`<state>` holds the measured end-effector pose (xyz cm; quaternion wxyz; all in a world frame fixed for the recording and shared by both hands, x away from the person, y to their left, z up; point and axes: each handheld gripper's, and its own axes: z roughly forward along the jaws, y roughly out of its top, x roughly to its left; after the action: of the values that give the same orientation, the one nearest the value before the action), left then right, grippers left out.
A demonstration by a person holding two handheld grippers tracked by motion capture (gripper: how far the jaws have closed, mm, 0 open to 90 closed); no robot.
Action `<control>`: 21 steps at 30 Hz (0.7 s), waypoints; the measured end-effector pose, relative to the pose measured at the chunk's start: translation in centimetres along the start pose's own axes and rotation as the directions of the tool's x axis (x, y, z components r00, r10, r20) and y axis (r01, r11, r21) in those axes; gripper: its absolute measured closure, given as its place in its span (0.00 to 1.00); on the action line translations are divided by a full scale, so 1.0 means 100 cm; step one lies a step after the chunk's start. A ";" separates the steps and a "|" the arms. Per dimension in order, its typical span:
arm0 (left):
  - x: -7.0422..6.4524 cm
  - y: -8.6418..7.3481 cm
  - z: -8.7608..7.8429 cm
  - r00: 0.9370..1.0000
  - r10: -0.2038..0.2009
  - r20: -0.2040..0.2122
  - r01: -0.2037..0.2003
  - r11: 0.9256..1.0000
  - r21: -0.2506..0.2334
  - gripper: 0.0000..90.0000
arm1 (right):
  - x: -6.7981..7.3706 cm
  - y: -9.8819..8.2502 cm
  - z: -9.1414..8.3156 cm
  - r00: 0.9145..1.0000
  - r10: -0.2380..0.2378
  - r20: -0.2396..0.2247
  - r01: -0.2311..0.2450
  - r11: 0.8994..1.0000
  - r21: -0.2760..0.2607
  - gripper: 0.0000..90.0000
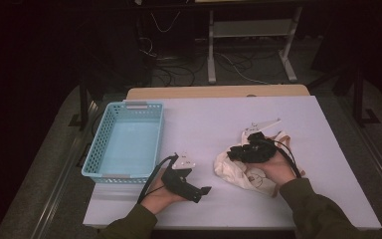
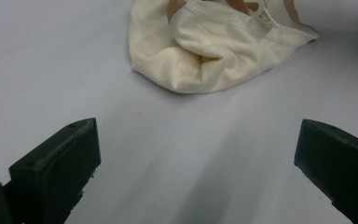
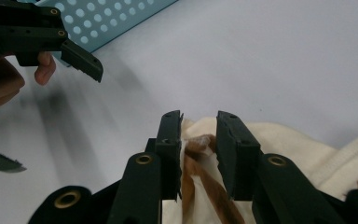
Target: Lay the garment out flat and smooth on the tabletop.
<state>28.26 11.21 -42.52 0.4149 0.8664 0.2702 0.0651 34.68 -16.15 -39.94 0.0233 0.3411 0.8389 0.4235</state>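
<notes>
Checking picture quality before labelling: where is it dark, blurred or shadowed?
High view: room beyond the white table is near black. Left gripper view: cream cloth bag sharp, black jaws soft, faint shadows between them. Right gripper view: the other tool casts a blurry shadow.

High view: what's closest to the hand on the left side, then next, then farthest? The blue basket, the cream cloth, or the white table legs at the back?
From the left gripper:
1. Blue basket, just beyond it, to the left.
2. Cream cloth, to its right, under the right gripper.
3. White table legs, far off on the floor behind the table.
</notes>
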 end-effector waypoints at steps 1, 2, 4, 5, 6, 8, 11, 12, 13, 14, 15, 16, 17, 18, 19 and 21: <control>0.000 0.000 0.000 1.000 0.000 0.000 0.000 1.000 -0.001 0.00 | 0.000 0.001 0.002 1.000 0.005 -0.005 -0.005 1.000 0.002 0.75; 0.000 0.000 0.000 1.000 -0.001 0.000 0.001 1.000 0.000 0.00 | 0.000 0.001 0.004 1.000 0.006 -0.005 -0.006 1.000 0.006 0.73; 0.000 0.000 0.000 1.000 -0.002 0.000 0.002 1.000 -0.001 0.00 | 0.000 0.002 0.008 1.000 0.011 -0.009 -0.011 1.000 0.013 0.72; 0.000 0.000 -0.001 1.000 -0.004 0.000 0.004 1.000 -0.003 0.00 | 0.000 0.002 0.010 1.000 0.017 -0.010 -0.017 1.000 0.018 0.71; 0.000 0.000 -0.001 1.000 -0.006 -0.001 0.006 1.000 -0.006 0.00 | -0.001 0.001 0.011 1.000 0.016 -0.011 -0.016 1.000 0.025 0.71; -0.001 0.000 -0.001 1.000 -0.007 0.000 0.007 1.000 -0.007 0.00 | 0.000 0.000 0.013 1.000 0.021 -0.009 -0.020 0.999 0.037 0.71; 0.000 0.000 0.000 1.000 -0.001 0.001 0.001 1.000 -0.004 0.00 | -0.001 0.000 0.014 1.000 0.021 -0.010 -0.020 0.999 0.046 0.76; -0.001 0.000 0.001 1.000 -0.014 0.000 0.014 1.000 -0.015 0.00 | -0.001 0.000 0.014 1.000 0.020 -0.012 -0.019 0.999 0.049 0.79; -0.001 0.000 0.001 1.000 -0.012 0.000 0.012 1.000 -0.013 0.00 | -0.001 0.000 0.014 1.000 0.015 -0.011 -0.015 0.999 0.051 0.81; -0.001 0.000 0.001 1.000 -0.011 0.000 0.011 1.000 -0.013 0.00 | -0.001 0.000 0.014 1.000 0.013 -0.015 -0.012 0.998 0.054 0.84; -0.001 0.000 0.001 1.000 -0.012 -0.001 0.012 1.000 -0.012 0.00 | -0.001 -0.001 0.014 1.000 0.012 -0.019 -0.011 0.998 0.057 0.85; -0.001 0.000 0.001 1.000 -0.011 -0.001 0.011 1.000 -0.013 0.00 | 0.000 0.000 0.014 1.000 0.009 -0.019 -0.008 0.998 0.057 0.88; -0.001 0.000 0.001 1.000 -0.011 -0.001 0.011 1.000 -0.013 0.00 | 0.000 0.000 0.014 1.000 0.001 -0.018 0.000 0.999 0.054 0.90; -0.001 0.000 0.001 1.000 -0.011 -0.001 0.011 1.000 -0.011 0.00 | 0.000 0.000 0.014 1.000 -0.002 -0.020 0.003 0.999 0.054 0.92; -0.001 0.000 0.001 1.000 -0.011 -0.001 0.011 1.000 -0.011 0.00 | 0.001 0.000 0.014 1.000 -0.005 -0.018 0.006 0.999 0.052 0.93; -0.001 0.000 0.001 1.000 -0.012 -0.001 0.012 1.000 -0.013 0.00 | 0.002 0.000 0.013 1.000 -0.014 -0.020 0.015 0.999 0.047 0.94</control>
<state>28.16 11.10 -42.56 0.4209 0.8620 0.2750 0.0648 34.97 -15.17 -40.68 0.0103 0.3313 0.8513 0.4067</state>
